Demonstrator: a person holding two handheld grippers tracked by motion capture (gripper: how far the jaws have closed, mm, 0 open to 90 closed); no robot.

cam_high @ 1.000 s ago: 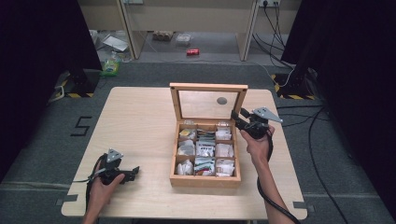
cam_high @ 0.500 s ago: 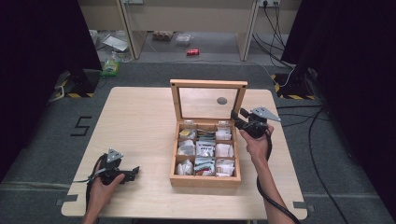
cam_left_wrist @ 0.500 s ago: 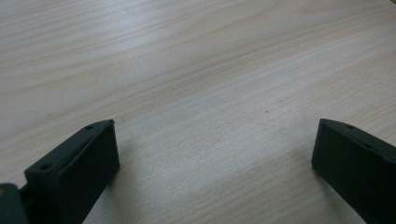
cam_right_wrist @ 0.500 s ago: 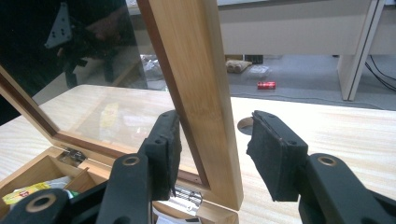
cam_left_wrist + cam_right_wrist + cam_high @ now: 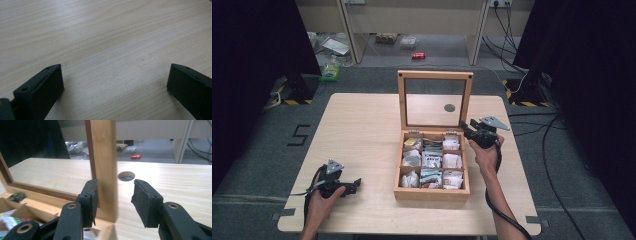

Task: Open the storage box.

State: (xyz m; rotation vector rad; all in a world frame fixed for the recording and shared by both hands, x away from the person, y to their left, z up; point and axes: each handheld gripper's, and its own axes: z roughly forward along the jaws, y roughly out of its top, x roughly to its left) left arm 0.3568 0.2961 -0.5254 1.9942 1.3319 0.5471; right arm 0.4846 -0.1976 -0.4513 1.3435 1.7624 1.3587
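right claw (image 5: 113,195) spread around upright lid frame (image 5: 103,157) of wooden box (image 5: 432,190), left claw (image 5: 113,82) spread over table (image 5: 105,32)

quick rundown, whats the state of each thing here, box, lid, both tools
Wooden compartment box: open, compartments filled with small packets.
Glass-paned wooden lid: raised upright, its right frame post between the right tool's jaws.
Right tool: open, jaws straddling the lid frame, not clamped.
Left tool: open, empty, low over the light wooden table.
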